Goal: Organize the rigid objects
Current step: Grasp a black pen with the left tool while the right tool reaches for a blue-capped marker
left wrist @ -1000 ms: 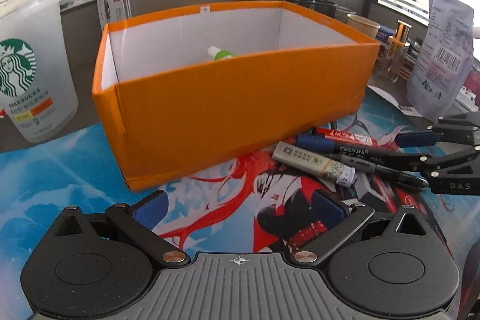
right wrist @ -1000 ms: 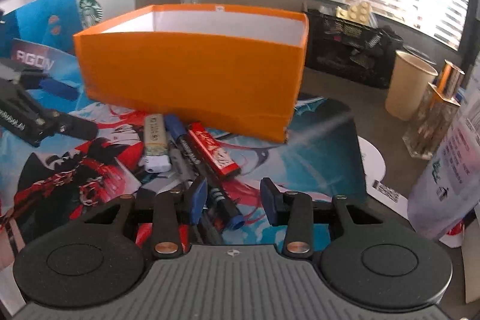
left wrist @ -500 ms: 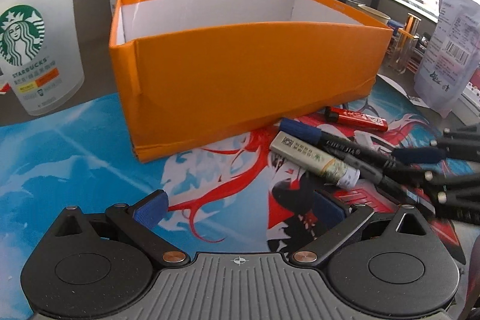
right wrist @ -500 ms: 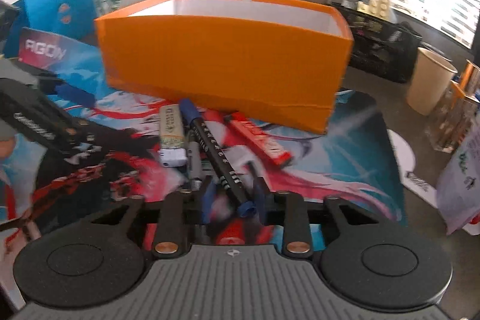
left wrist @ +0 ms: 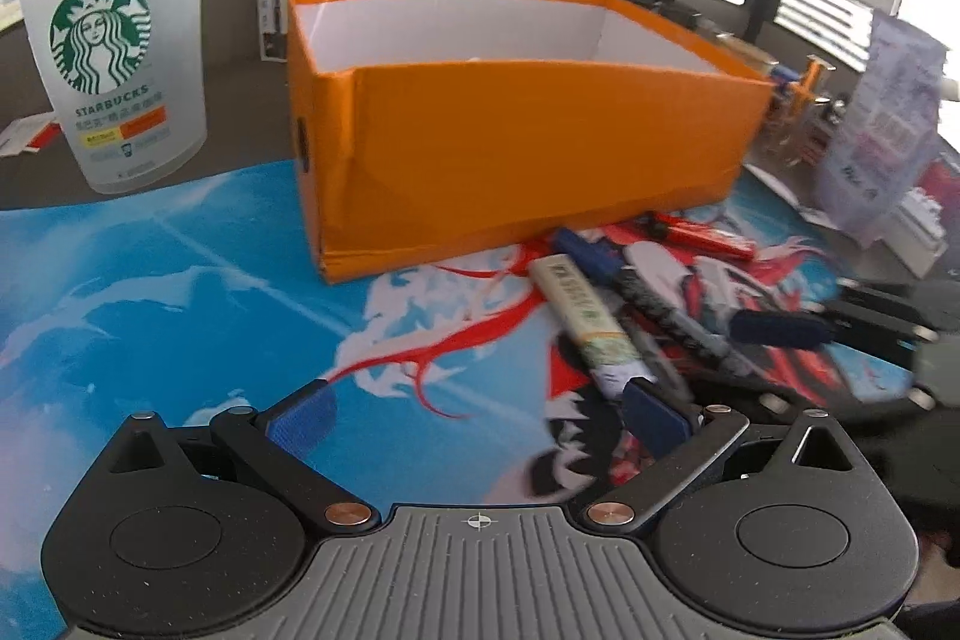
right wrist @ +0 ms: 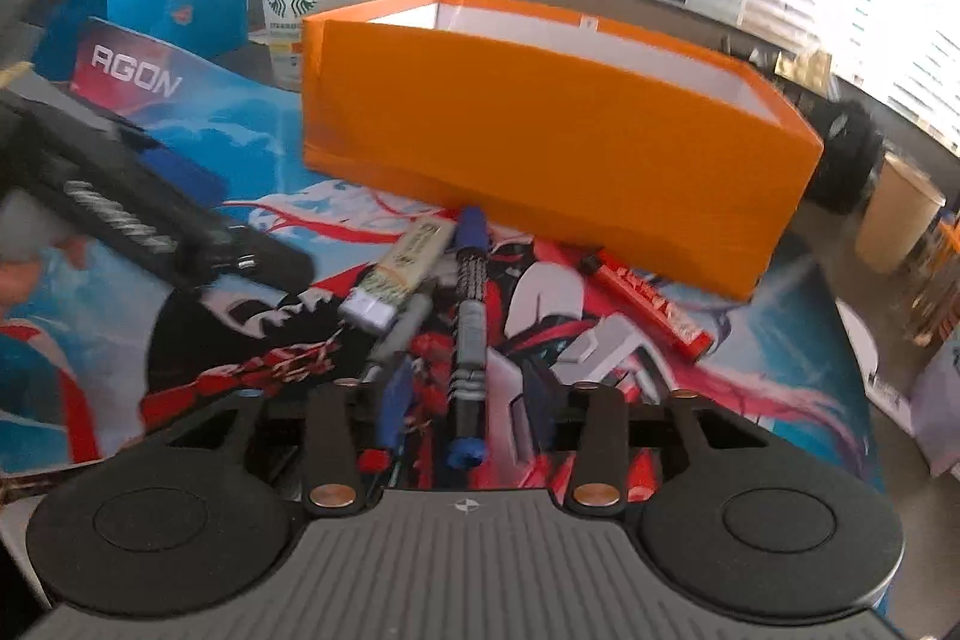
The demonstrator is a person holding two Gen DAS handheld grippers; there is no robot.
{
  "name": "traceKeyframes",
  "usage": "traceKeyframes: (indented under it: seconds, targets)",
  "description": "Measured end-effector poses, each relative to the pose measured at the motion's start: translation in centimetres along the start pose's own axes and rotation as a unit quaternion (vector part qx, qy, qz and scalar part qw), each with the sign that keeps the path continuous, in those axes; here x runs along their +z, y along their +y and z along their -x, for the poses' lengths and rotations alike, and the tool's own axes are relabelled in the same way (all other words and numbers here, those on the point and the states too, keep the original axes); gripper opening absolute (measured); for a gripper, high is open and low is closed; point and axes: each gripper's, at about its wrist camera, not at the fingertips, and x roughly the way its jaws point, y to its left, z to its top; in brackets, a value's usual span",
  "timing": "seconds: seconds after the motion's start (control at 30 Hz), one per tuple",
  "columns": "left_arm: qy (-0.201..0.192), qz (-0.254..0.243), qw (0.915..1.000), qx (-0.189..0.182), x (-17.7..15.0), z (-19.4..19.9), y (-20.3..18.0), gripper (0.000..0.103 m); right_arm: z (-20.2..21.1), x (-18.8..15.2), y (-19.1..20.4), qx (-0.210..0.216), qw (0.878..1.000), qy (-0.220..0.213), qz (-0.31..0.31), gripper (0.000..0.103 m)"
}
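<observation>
Left gripper [left wrist: 477, 415] spread wide over the printed mat [left wrist: 180, 292], holding nothing. Orange box [left wrist: 528, 142] upright toward the mat's far edge. Against its near wall, a beige tube [right wrist: 399, 274], a blue-capped marker [right wrist: 468, 316] and a red pen [right wrist: 651, 307]. Right gripper [right wrist: 465, 403] part-open, straddling the marker's near end.

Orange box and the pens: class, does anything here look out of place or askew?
Yes. The pens, a pale green tube and a red bar lie jumbled at crossing angles on the mat, outside the orange box.
</observation>
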Motion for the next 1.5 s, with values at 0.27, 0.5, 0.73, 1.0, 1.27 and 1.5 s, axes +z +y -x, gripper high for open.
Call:
traceKeyframes:
  seconds: [0.27, 0.5, 0.73, 1.0, 1.27, 1.5]
  targets:
    - [0.006, -0.026, 0.9991, -0.032, -1.2, 0.1, -3.8, 0.102, -0.2, -0.7, -2.9, -0.012, 0.999, -0.021, -0.034, 0.02]
    - [0.014, -0.036, 0.9988, -0.029, -1.9, -1.1, -6.8, 0.099, 0.8, -2.0, -4.7, -0.013, 0.998, -0.03, -0.053, 0.02]
    - [-0.035, -0.075, 0.9964, 0.018, -2.8, -0.9, -8.5, 0.04, 1.0, -2.3, -3.8, -0.027, 0.999, -0.036, -0.009, 0.021]
    - [-0.031, -0.095, 0.995, 0.004, -2.7, -1.1, -10.0, 0.011, -0.2, -1.4, -4.8, 0.028, 0.999, -0.025, -0.022, 0.063]
    - [-0.032, -0.101, 0.9943, 0.012, -3.1, -0.7, -9.5, 0.008, -0.2, -1.4, -4.4, 0.036, 0.999, -0.025, -0.015, 0.063]
    - [-0.034, -0.081, 0.996, 0.017, -3.8, 0.2, -7.4, 0.008, 0.3, -1.6, -3.7, 0.049, 0.999, -0.019, -0.007, 0.062]
